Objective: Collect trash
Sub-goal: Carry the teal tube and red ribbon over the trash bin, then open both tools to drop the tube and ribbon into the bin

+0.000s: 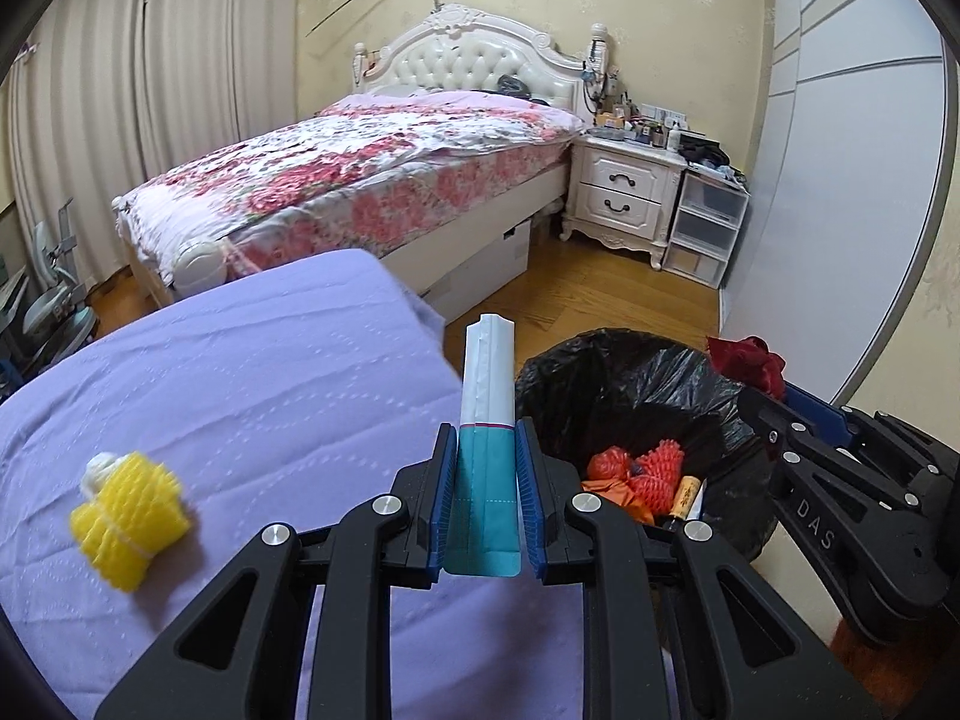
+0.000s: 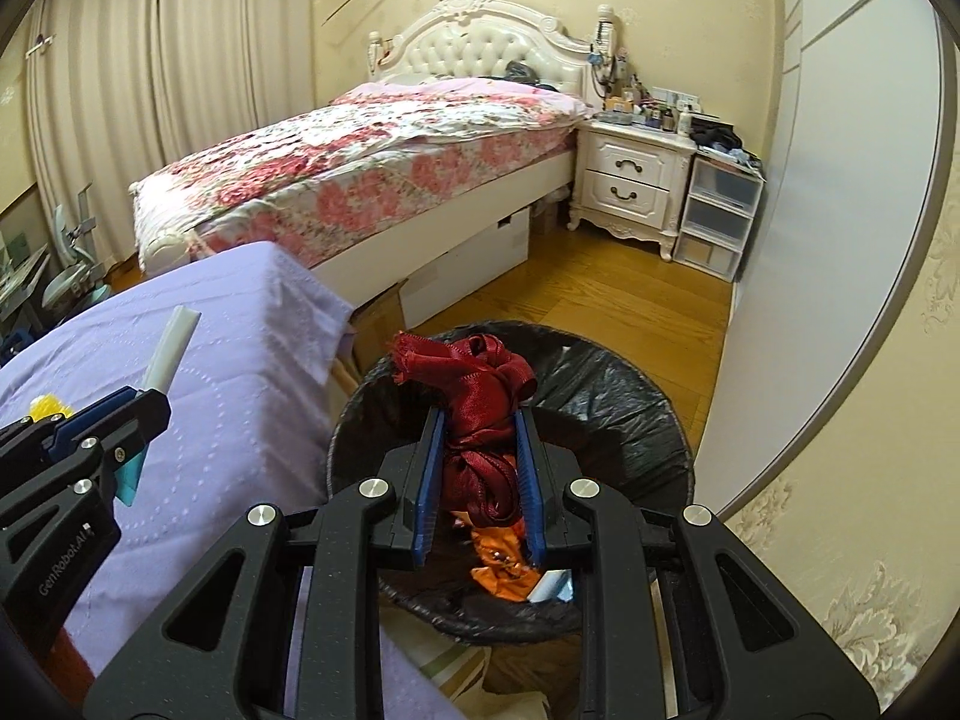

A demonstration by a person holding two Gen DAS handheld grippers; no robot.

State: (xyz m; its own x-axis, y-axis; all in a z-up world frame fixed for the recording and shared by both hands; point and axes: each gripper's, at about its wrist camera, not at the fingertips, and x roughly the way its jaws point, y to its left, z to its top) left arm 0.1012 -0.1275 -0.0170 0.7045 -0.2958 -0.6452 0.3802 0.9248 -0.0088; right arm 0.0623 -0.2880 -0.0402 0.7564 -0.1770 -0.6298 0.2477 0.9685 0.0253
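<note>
My left gripper (image 1: 486, 450) is shut on a white and teal packet (image 1: 487, 396), held upright over the edge of the purple-covered table (image 1: 240, 372), beside the bin. My right gripper (image 2: 480, 438) is shut on a bunch of dark red ribbon (image 2: 480, 384) and holds it above the black-lined trash bin (image 2: 630, 396). The bin (image 1: 612, 372) holds red and orange foam nets (image 1: 654, 468), orange scraps and a cork. A yellow foam net (image 1: 129, 510) lies on the table at the left. The left gripper with the packet (image 2: 171, 348) shows at the left of the right wrist view.
A bed with a floral cover (image 1: 360, 174) stands behind the table. A white nightstand (image 1: 624, 192) and plastic drawers (image 1: 705, 228) stand at the back right. A grey wardrobe door (image 1: 840, 180) runs along the right. Wooden floor (image 1: 600, 294) lies around the bin.
</note>
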